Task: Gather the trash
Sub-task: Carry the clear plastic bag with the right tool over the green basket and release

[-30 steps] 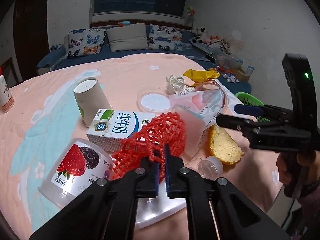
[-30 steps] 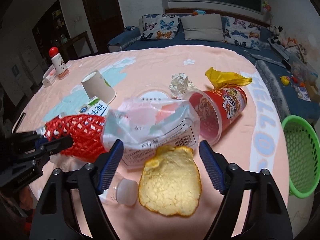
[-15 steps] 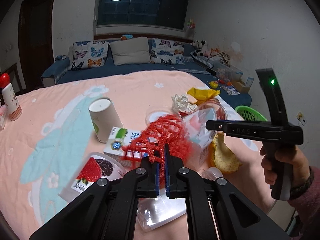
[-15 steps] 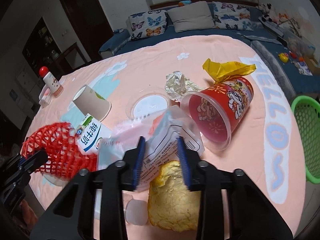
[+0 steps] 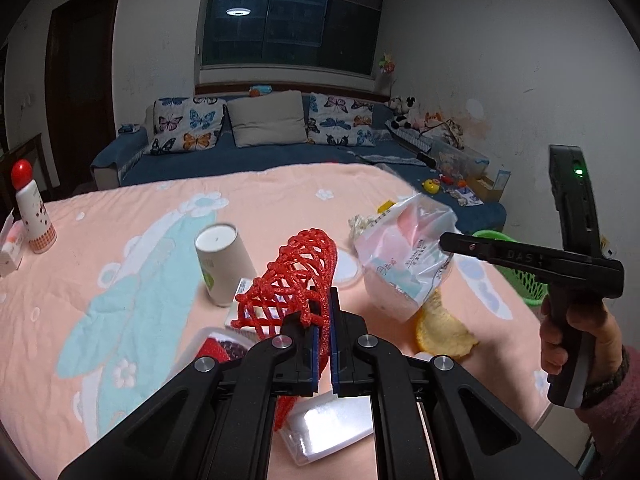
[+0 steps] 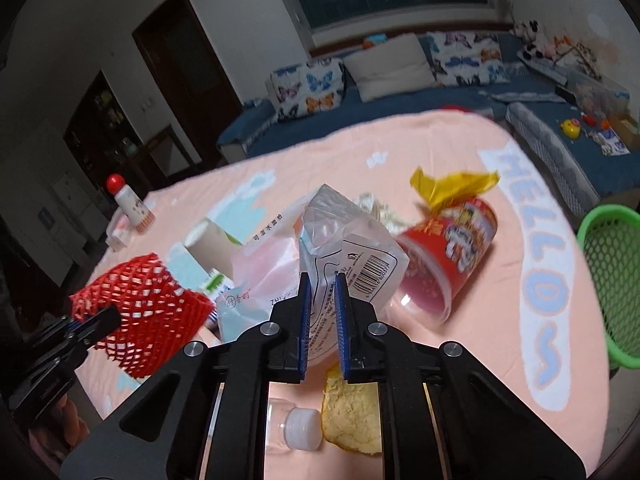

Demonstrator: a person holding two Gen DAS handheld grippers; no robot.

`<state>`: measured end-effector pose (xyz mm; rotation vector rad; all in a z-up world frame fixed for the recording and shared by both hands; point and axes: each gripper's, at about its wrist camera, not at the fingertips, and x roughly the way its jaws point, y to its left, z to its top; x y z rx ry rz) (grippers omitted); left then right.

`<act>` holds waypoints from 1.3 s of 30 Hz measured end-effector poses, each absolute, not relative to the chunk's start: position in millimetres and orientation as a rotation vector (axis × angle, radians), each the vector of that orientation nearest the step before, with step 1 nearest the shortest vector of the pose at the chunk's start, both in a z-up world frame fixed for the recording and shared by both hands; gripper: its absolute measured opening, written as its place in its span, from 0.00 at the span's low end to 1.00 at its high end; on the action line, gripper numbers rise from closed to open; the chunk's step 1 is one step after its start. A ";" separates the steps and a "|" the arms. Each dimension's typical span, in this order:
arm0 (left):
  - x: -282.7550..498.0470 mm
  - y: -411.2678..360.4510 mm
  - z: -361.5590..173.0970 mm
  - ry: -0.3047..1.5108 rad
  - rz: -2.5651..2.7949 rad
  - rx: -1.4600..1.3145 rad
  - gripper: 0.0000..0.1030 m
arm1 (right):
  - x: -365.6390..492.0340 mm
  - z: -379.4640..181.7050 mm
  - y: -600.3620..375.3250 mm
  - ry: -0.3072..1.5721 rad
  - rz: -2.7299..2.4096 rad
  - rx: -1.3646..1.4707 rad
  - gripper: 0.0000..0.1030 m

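My left gripper [image 5: 325, 316] is shut on a red foam net [image 5: 294, 278] and holds it above the pink table; the net also shows in the right wrist view [image 6: 140, 308]. My right gripper [image 6: 322, 292] is shut on a clear plastic bag [image 6: 340, 256] with printed text and a barcode, lifted off the table; the bag also shows in the left wrist view [image 5: 404, 256]. A green basket [image 6: 612, 280] stands off the table's right edge.
On the pink tablecloth [image 5: 120, 240] lie a paper cup [image 5: 224, 264], an orange peel [image 6: 352, 416], a small bottle cap [image 6: 300, 428], a red noodle cup [image 6: 448, 256], a yellow wrapper [image 6: 452, 186], a clear lid [image 5: 332, 432] and a red-capped bottle [image 5: 34, 216].
My right gripper closed on the plastic bag and lifted it. My left gripper rose with the red net, away from the milk carton and yoghurt cup.
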<state>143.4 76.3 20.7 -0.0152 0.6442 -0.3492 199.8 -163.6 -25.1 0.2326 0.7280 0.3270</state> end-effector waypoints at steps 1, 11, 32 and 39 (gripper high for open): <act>143.0 73.7 24.3 0.638 -0.351 -0.009 0.04 | 196.0 -18.8 -168.4 0.711 0.330 0.238 0.11; 150.9 13.7 54.7 0.595 -0.466 0.032 0.04 | 160.8 15.8 -231.2 0.620 0.244 0.218 0.11; 204.8 -166.9 54.1 0.664 -0.700 0.110 0.04 | 160.3 -56.8 -433.2 0.735 -0.168 0.212 0.11; 220.0 -209.9 50.4 0.686 -0.752 0.124 0.04 | 171.1 -84.7 -465.9 0.792 -0.207 0.233 0.12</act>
